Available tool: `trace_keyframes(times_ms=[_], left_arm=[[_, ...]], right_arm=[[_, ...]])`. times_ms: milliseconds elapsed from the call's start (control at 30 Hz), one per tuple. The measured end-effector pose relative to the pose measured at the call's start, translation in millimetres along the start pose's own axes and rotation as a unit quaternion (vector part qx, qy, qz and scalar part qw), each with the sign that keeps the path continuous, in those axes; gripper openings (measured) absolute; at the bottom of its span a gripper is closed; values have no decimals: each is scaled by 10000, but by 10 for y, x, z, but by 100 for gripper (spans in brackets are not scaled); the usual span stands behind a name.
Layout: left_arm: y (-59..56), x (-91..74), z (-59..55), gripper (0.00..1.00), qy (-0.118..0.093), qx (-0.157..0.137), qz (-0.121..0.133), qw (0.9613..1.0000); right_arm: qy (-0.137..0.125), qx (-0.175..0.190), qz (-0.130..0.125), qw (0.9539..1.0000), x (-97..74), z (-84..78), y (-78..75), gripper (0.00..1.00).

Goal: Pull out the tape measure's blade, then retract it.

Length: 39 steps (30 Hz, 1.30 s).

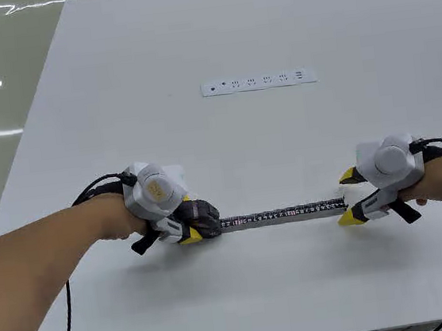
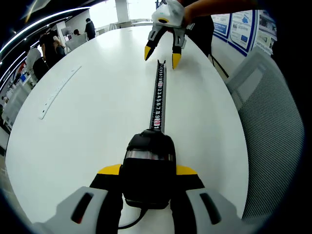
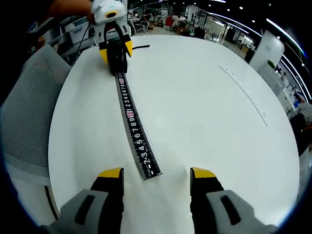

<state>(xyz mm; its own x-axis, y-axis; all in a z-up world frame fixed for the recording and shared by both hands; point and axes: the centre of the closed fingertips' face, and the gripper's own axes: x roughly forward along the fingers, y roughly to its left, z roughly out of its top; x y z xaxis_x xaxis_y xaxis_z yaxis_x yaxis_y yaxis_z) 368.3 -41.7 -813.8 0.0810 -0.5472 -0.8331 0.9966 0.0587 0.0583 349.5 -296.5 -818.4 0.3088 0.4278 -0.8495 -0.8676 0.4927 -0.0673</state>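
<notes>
A black tape measure case [image 1: 199, 218] rests on the white table, with my left gripper [image 1: 186, 227] shut on its sides; it sits between yellow-tipped jaws in the left gripper view [image 2: 148, 168]. Its blade [image 1: 282, 214] lies pulled out flat across the table toward the right [image 2: 159, 95] [image 3: 134, 131]. The blade's end hook [image 3: 151, 173] lies free on the table just before my right gripper [image 3: 156, 174], which stands open with nothing between its fingers [image 1: 347, 197].
A white power strip [image 1: 258, 82] lies further back on the table [image 1: 348, 15]. The table's near edge runs just below both grippers. A grey mesh chair [image 2: 273, 126] stands beside the table. People stand in the background of the room.
</notes>
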Motion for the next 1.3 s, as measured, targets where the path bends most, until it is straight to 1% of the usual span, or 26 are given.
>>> trace_keyframes(times_ms=[33,67,100,133,167,200,233,267,300,400,500,533,600,633,667,733,867,933,967,1000,1033,1067,1133,1233,1267,1300], left_arm=[[0,1,1,34,-4,1,1,10000],[0,1,1,34,-9,-6,2,10000],[-2,0,2,34,-12,-10,4,10000],[-2,-1,3,34,-17,-7,7,10000],[-2,-1,3,34,-20,-9,10,10000],[-2,-2,4,34,-22,-8,13,10000],[-5,-3,5,34,-22,-9,13,10000],[-6,-3,6,34,-20,-7,11,10000],[-6,-3,6,34,-18,-6,8,10000],[-5,-2,7,34,-16,-7,4,10000],[-2,0,11,34,-19,-48,9,10000],[4,2,14,34,-17,-105,6,9999],[11,5,14,35,-7,-136,9,9999],[4,3,9,35,-14,-166,23,9999],[7,4,9,36,-85,-287,66,9995],[11,-3,-25,36,-155,-505,124,9985],[11,-47,-105,36,-125,-520,204,9984],[52,-107,-88,39,-304,-562,341,9974],[83,-131,-109,40,-355,-707,424,9960],[92,-153,-116,43,-384,-791,462,9951],[94,-193,-105,44,-479,-893,518,9935],[94,-213,-103,45,-542,-996,543,9921],[71,-250,-124,50,-603,-1143,530,9902],[73,-261,-222,55,-547,-1112,590,9905],[76,-276,-241,56,-567,-1176,616,9895],[95,-294,-253,59,-651,-1348,709,9862]], right_arm=[[-75,184,-55,9998,-9,4,-14,60],[-198,531,-146,9983,-23,16,-32,64],[-303,751,-237,9964,-34,32,-56,68],[-559,1058,-268,9925,-47,87,-61,75],[-690,1225,-304,9896,-54,111,-70,83],[-752,1370,-358,9871,-61,110,-83,90],[-751,1394,-474,9862,-75,81,-107,96],[-741,1370,-538,9863,-86,60,-117,97],[-719,1447,-569,9852,-90,29,-111,100],[-767,1472,-632,9841,-104,-9,-115,100],[-785,1610,-628,9818,-98,-56,-73,100],[-801,1637,-686,9809,-99,-75,-78,100],[-931,1712,-701,9783,-109,-54,-51,100],[-991,1699,-773,9774,-117,-52,-45,100],[-995,1671,-781,9778,-121,-60,-30,100],[-989,1692,-772,9776,-122,-83,15,100],[-1008,1724,-791,9767,-153,-105,54,100],[-1004,1767,-855,9754,-171,-112,48,100],[-1021,1832,-937,9732,-197,-107,42,100],[-1064,1811,-928,9733,-206,-89,43,100],[-1080,1836,-923,9727,-213,-74,52,100],[-1046,1860,-969,9722,-218,-78,57,100],[-1055,1789,-971,9734,-214,-60,71,100],[-1051,1753,-994,9738,-214,-54,77,100],[-1050,1745,-1002,9739,-211,-61,60,100],[-1042,1731,-1005,9742,-209,-62,63,100]])
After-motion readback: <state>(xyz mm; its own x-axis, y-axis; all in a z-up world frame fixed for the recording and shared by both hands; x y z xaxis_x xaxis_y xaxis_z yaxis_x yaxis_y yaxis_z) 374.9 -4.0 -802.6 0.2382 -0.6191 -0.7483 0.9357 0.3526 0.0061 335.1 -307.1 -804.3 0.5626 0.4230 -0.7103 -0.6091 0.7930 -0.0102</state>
